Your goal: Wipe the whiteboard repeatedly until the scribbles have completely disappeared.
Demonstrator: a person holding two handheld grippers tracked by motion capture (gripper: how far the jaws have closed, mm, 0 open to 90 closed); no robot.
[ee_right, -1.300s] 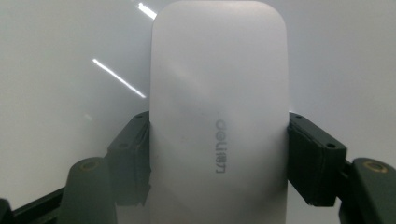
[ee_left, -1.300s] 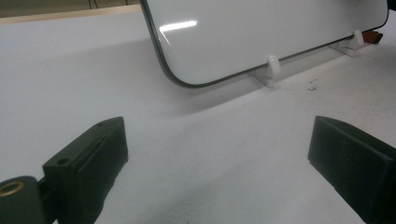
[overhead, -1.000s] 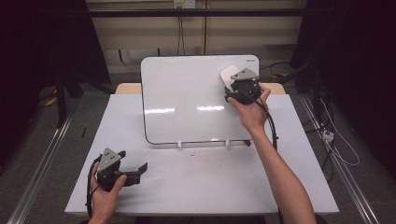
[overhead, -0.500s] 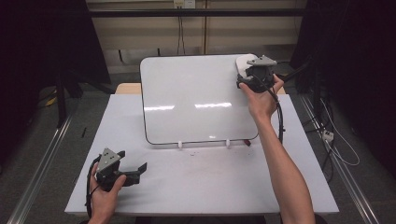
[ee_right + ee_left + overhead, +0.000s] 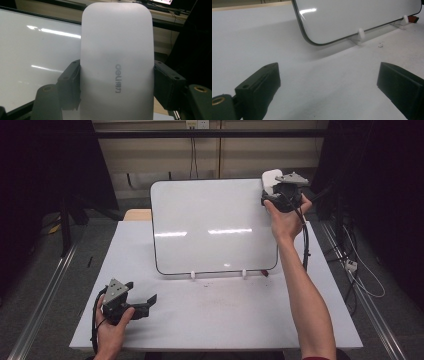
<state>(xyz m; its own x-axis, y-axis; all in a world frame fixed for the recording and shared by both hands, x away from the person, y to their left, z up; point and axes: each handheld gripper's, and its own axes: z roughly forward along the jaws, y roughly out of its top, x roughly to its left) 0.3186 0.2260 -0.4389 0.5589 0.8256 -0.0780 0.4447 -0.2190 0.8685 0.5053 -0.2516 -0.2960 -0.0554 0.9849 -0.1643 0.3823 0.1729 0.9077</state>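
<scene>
A white whiteboard (image 5: 215,225) leans on two small white feet at the middle of the table (image 5: 225,320); its lower edge also fills the top of the left gripper view (image 5: 352,17). My right gripper (image 5: 274,187) is raised beside the board's top right corner, shut on a white eraser (image 5: 271,178). In the right gripper view the eraser (image 5: 116,60) stands between both jaws, which press its sides. My left gripper (image 5: 147,302) rests low at the table's front left, open, with bare table between its jaws (image 5: 327,85).
A small red piece (image 5: 413,18) lies by the board's right foot (image 5: 244,273). Dark specks (image 5: 381,45) dot the table in front of the board. Cables hang off the table's right side (image 5: 350,265). A wooden edge (image 5: 136,214) shows behind the board's left.
My right gripper has carried the eraser up and to the right, from over the board's upper right area to past its top right corner. The left gripper has stayed put.
</scene>
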